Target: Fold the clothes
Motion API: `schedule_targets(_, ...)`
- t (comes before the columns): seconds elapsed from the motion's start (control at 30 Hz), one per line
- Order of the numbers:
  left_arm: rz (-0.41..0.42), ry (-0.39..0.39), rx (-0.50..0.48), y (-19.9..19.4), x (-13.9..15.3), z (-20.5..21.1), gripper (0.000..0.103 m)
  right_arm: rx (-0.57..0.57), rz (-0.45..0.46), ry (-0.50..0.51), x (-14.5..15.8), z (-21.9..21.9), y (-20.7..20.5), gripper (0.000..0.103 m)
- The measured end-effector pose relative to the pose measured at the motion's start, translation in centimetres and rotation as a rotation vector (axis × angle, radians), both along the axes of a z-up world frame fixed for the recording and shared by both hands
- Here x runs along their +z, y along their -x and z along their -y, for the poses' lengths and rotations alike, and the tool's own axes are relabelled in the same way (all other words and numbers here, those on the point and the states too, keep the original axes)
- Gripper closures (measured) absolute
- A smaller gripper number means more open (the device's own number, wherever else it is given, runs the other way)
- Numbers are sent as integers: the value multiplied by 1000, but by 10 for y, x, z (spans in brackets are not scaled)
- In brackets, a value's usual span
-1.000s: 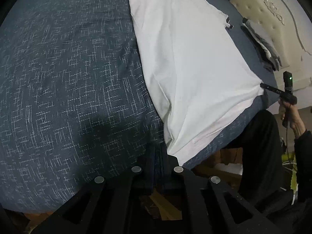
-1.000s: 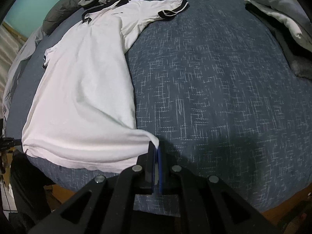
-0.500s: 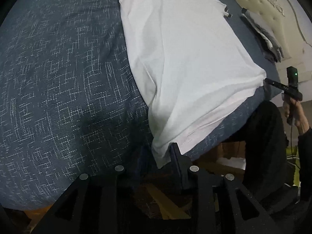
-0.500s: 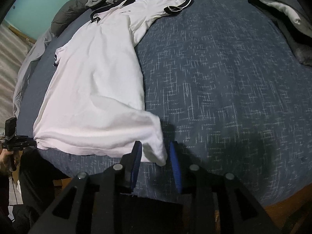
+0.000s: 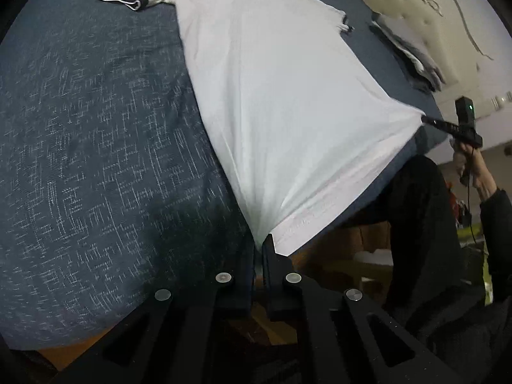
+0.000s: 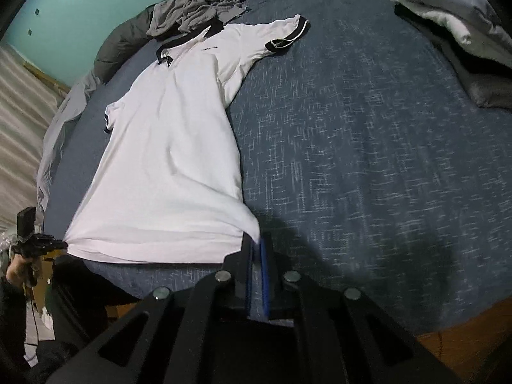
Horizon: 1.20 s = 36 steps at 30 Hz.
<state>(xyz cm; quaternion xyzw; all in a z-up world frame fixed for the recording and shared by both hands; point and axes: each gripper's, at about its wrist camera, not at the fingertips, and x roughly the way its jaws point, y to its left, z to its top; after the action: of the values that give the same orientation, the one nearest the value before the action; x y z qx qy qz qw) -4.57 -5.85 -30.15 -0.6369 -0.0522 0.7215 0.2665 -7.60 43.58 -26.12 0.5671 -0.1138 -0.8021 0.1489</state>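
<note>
A white polo shirt [image 5: 281, 96] with black collar and sleeve trim lies flat on the dark blue bedspread [image 5: 96, 128], hem toward the near bed edge. My left gripper [image 5: 260, 244] is shut on the hem's left corner. In that view the right gripper [image 5: 427, 121] pinches the opposite corner, and the hem is stretched taut between them. In the right wrist view the shirt [image 6: 166, 160] runs up and left from my right gripper [image 6: 256, 243], which is shut on the hem corner. The left gripper [image 6: 59, 243] holds the far corner at the left edge.
A crumpled grey garment pile [image 6: 195, 12] lies beyond the collar. Folded grey and white bedding [image 6: 448, 25] sits at the right by the cream headboard [image 5: 416, 3]. The person's dark trousers [image 5: 422, 224] stand against the bed edge.
Half a second ago both grippers stood open around the hem corners. Both have now shut on them, and the hem has been drawn tight and lifted slightly.
</note>
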Motion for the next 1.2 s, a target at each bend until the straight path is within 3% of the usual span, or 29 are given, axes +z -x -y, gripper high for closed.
schedule_targets(0.27, 65, 31, 8, 5, -33, 12, 98, 73, 93, -56, -38, 16, -14, 99)
schedule_targets(0.43, 57, 45, 27, 7, -31, 13, 93, 127, 105, -53, -35, 24, -13, 98)
schedule_targets(0.53, 40, 50, 44, 10, -23, 11, 88, 116, 79, -56, -25, 21, -11, 90)
schedule_targets(0.63, 32, 43, 72, 1, -20, 25, 73, 83, 58, -43, -23, 17, -3, 76)
schedule_targets(1.0, 19, 5, 155, 15, -27, 23, 73, 110, 70, -13, -36, 29, 2, 75)
schedule_targets(1.2, -33, 17, 157, 28, -13, 18, 73, 95, 39, -11, -24, 25, 6, 75)
